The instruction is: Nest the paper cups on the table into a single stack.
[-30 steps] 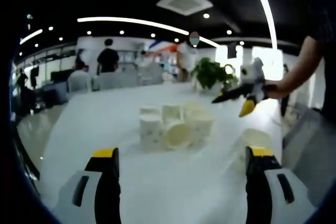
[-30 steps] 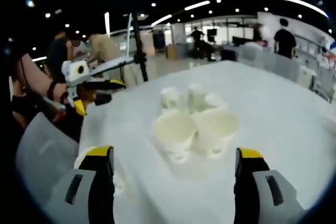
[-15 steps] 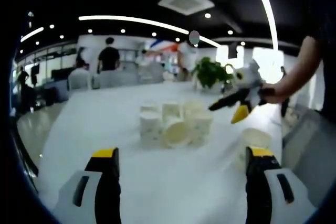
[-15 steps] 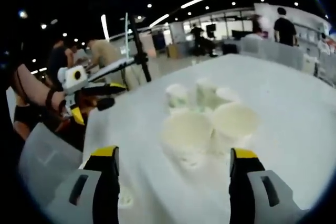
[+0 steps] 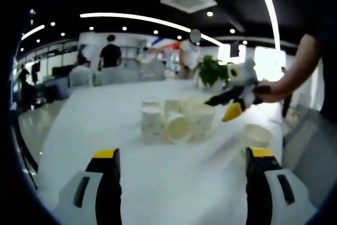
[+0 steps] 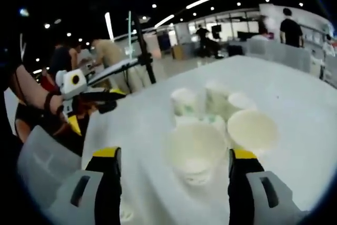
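Several white paper cups (image 5: 176, 119) stand bunched in the middle of the white table (image 5: 95, 125), one lying on its side with its mouth toward me. A single cup (image 5: 256, 135) sits apart to the right. My left gripper (image 5: 183, 153) is open, well short of the bunch, with nothing between its fingers. The right gripper (image 5: 230, 104), held in a hand, hovers at the bunch's right edge. In the right gripper view, my right gripper (image 6: 174, 153) is open, and the nearest cup (image 6: 197, 151) lies between its fingers, untouched. More cups (image 6: 210, 104) stand behind it.
A grey plastic object (image 6: 42, 156) sits at the table's near edge. The left gripper (image 6: 87, 96) shows at the left of the right gripper view. A potted plant (image 5: 210, 72) stands at the far side of the table. People and chairs are beyond it.
My right gripper has moved in and down toward the bunch, so the nearest cup now lies between its fingers. The left gripper has hardly moved.
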Motion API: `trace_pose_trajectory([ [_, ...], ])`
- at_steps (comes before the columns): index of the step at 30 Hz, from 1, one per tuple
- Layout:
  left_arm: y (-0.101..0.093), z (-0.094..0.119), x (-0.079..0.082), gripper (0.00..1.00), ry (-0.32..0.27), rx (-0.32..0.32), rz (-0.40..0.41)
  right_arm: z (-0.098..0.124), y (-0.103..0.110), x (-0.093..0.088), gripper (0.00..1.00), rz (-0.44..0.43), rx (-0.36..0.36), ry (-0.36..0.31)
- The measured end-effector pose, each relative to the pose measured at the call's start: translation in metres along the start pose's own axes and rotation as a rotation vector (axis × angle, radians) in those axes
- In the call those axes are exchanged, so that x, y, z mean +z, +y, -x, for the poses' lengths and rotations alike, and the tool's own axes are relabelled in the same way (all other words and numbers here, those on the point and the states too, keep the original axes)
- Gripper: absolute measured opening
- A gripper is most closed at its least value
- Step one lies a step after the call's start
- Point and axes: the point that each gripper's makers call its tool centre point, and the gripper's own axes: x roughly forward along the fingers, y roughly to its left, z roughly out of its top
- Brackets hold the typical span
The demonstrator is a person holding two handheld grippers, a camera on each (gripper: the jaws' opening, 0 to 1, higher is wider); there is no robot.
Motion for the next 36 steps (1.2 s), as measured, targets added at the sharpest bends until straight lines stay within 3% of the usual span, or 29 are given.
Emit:
trace_pose_trajectory([
  [13,0.0039,0.0060,-0.0047,0.96,0.004,0.013,0.009,-0.0061,-0.0035,-0.0004,0.62,0.020,0.022,0.010],
  [29,0.0063,0.0067,-0.0089,0.95,0.008,0.014,0.020,-0.0072,-0.0070,-0.0061,0.54,0.057,0.013,0.043],
  [36,0.0061,0.0059,-0.0069,0.94,0.006,0.016,0.026,-0.0053,-0.0084,-0.0070,0.46,0.065,0.013,0.045],
])
